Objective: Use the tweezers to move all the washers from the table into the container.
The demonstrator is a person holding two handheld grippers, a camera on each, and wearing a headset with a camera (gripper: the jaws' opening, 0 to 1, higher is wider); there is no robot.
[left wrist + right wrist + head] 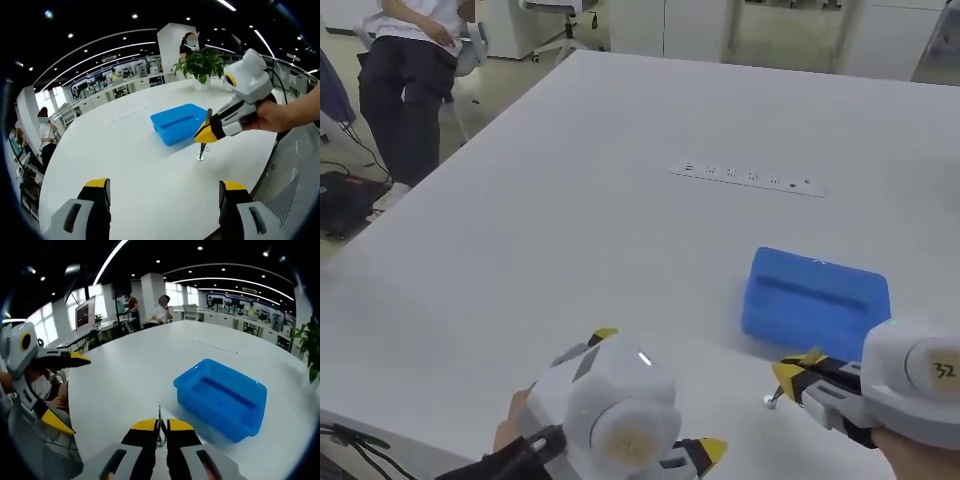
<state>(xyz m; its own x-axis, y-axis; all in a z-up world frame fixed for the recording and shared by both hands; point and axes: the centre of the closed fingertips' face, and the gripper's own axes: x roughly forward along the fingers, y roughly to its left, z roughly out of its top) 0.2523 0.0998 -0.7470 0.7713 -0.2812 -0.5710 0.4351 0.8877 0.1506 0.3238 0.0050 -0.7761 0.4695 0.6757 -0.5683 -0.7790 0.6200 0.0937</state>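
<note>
Left gripper view: the tweezers (201,152) stand nearly upright with their tip on the white desk (125,165). They are clamped between the closed yellow tips of the right gripper (206,134), which comes in from 3 o'clock, held in a hand (272,115). Just beside the tweezers' tip, at about 1 o'clock, lies a small ring-shaped speck (207,148). It may be a washer, but it is too small to tell. The blue container (172,131) sits on the desk near the tip, at about 11 o'clock, with its open side up. What is inside cannot be made out.

The left gripper (164,187) rises from 6 o'clock in its own view. Its two yellow-tipped jaws are spread wide with bare desk between them, and it holds nothing. In the head view it hovers at the near edge of the desk, at about 9 o'clock from the right gripper and apart from it.

Farther out, a power strip (748,178) is set flat in the desk at 12 o'clock from the container, well apart from it. A potted plant (197,62) stands at the far edge of the desk behind the container. A person (410,60) stands on the floor beyond the desk's corner at 10 o'clock in the head view.
</note>
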